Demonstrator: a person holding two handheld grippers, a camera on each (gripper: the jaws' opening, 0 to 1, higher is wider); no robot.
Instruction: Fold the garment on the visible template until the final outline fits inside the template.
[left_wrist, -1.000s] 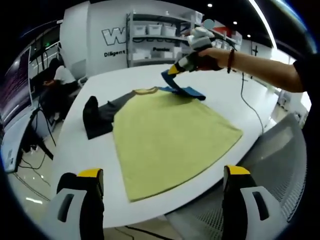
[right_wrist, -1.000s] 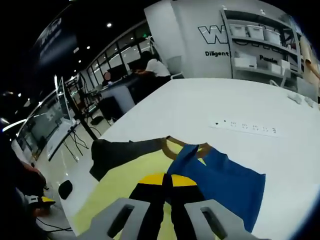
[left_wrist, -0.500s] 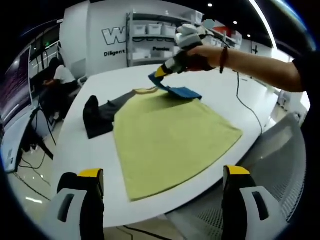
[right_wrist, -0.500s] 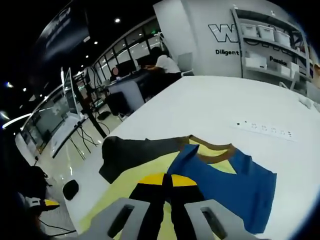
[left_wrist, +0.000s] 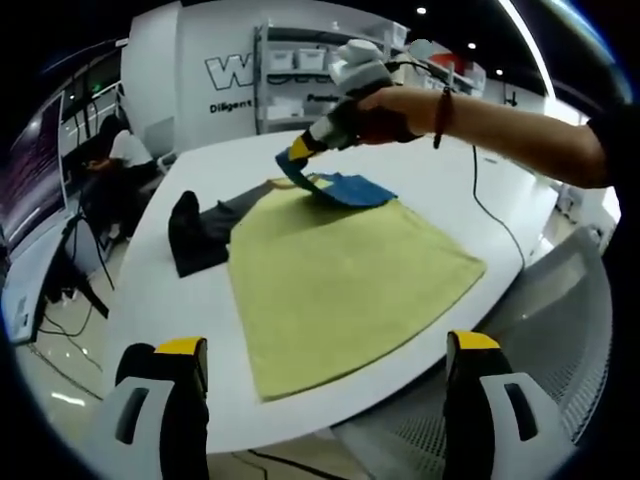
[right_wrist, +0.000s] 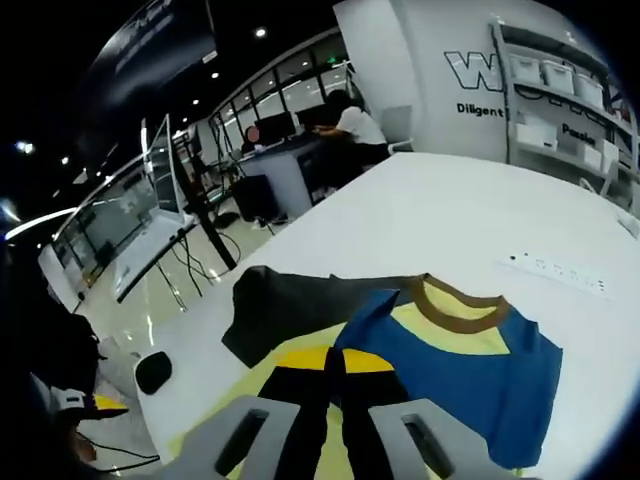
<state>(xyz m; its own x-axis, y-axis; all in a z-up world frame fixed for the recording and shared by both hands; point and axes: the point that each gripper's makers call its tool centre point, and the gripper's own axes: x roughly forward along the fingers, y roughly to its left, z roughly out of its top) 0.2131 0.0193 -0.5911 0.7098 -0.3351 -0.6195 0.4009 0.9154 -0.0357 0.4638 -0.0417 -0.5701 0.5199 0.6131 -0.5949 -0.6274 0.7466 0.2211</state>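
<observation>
A yellow-green shirt (left_wrist: 340, 270) lies flat on the white table (left_wrist: 170, 310), with a dark grey sleeve (left_wrist: 200, 228) spread to its left. My right gripper (left_wrist: 298, 150) is shut on the blue sleeve (left_wrist: 350, 188) and holds it lifted over the collar end. In the right gripper view the shut jaws (right_wrist: 330, 362) pinch the blue sleeve's (right_wrist: 480, 370) edge, with the brown collar (right_wrist: 455, 305) and the dark sleeve (right_wrist: 290, 310) beyond. My left gripper (left_wrist: 325, 350) hangs open off the table's near edge, holding nothing.
A grey mesh chair (left_wrist: 570, 330) stands at the table's near right corner. A white power strip (right_wrist: 555, 275) and a cable (left_wrist: 490, 205) lie on the far side of the table. Shelves with bins (left_wrist: 300, 75) line the back wall. A person (left_wrist: 120, 150) sits at a desk beyond the left edge.
My right gripper has carried the blue sleeve leftward, from the shirt's right shoulder to over the collar. The left gripper has stayed where it was.
</observation>
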